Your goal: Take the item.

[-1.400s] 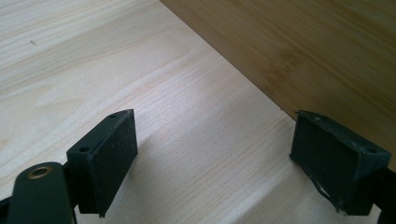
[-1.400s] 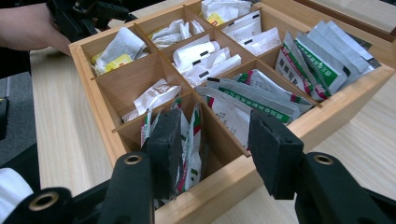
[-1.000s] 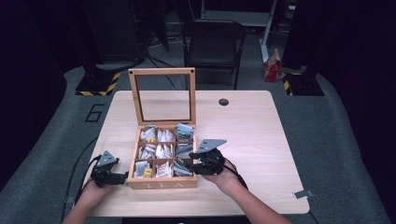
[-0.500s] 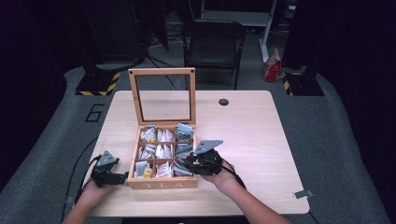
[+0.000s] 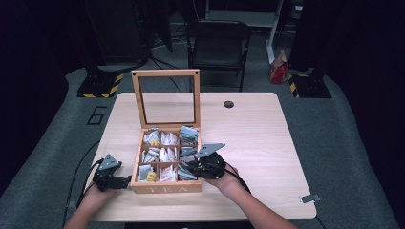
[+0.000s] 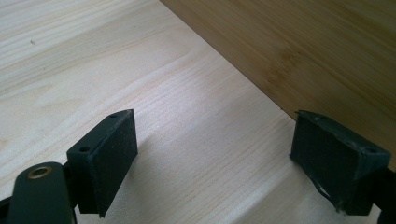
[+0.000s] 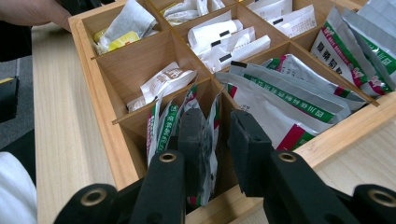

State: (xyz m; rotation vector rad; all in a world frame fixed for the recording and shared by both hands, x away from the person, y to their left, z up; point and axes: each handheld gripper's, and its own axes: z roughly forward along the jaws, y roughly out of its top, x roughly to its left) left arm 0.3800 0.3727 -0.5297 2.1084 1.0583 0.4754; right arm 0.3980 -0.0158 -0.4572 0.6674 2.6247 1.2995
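A wooden tea box (image 5: 165, 188) stands near the table's front, its glass lid (image 5: 166, 74) upright. My right gripper (image 5: 205, 162) is tipped into the front right compartment. In the right gripper view its jaws (image 7: 217, 121) stand close together, straddling the top edge of a silver-and-green sachet (image 7: 214, 140). A thin dark gap shows between the sachet and the right jaw. My left gripper (image 5: 111, 174) rests on the table at the box's front left corner. It is wide open (image 6: 212, 158) and empty, beside the box's outer wall (image 6: 303, 51).
Other compartments hold white tea bags (image 7: 224, 39), a yellow-tagged bag (image 7: 119, 39) and more silver-green sachets (image 7: 280, 100). A small black disc (image 5: 229, 104) lies at the table's back. A chair (image 5: 217, 43) stands behind the table (image 5: 258, 138).
My right gripper has edged left and lower into the box's front right compartment. The left gripper has stayed put.
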